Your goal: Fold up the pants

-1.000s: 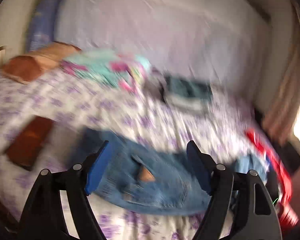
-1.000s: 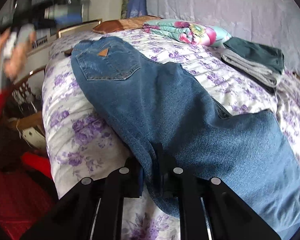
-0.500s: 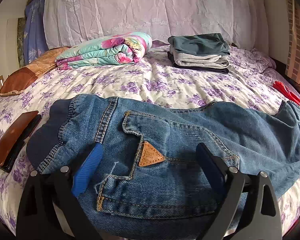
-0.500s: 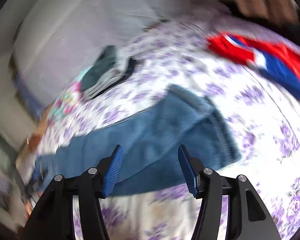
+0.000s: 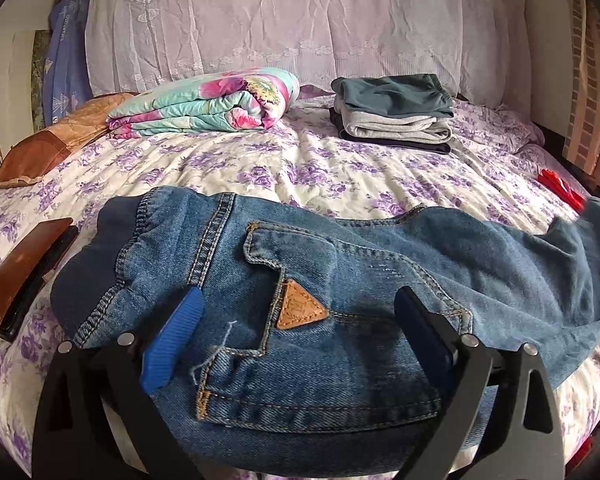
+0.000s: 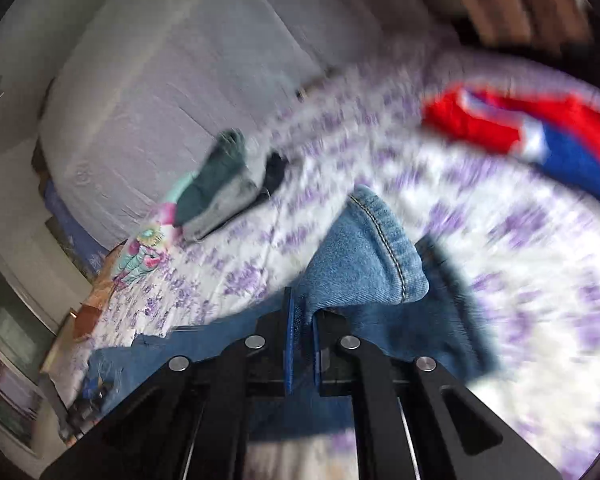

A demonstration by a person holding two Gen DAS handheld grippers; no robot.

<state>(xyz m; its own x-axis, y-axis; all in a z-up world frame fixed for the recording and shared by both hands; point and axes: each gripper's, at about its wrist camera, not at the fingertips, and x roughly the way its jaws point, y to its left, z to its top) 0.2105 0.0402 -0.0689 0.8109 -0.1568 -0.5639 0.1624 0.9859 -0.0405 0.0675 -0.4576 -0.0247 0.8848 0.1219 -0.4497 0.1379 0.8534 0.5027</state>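
Blue jeans [image 5: 340, 280] lie across the flowered bed, waistband at the left, back pocket with a tan triangle patch up. My left gripper [image 5: 296, 320] is open, its fingers spread over the pocket area near the front edge of the bed. In the right wrist view my right gripper [image 6: 302, 312] is shut on the hem end of a jeans leg [image 6: 364, 256], which is lifted off the bed; this view is motion-blurred.
A folded floral quilt [image 5: 208, 104] and a stack of folded clothes [image 5: 396, 116] lie at the back of the bed. A brown wallet-like case [image 5: 24, 272] lies at the left, a brown cushion [image 5: 44, 144] behind it. Red and blue cloth [image 6: 540, 132] lies at the right.
My right gripper, open half a second ago above the leg end, has shut on the hem and lifts it. My left gripper has held steady over the pocket.
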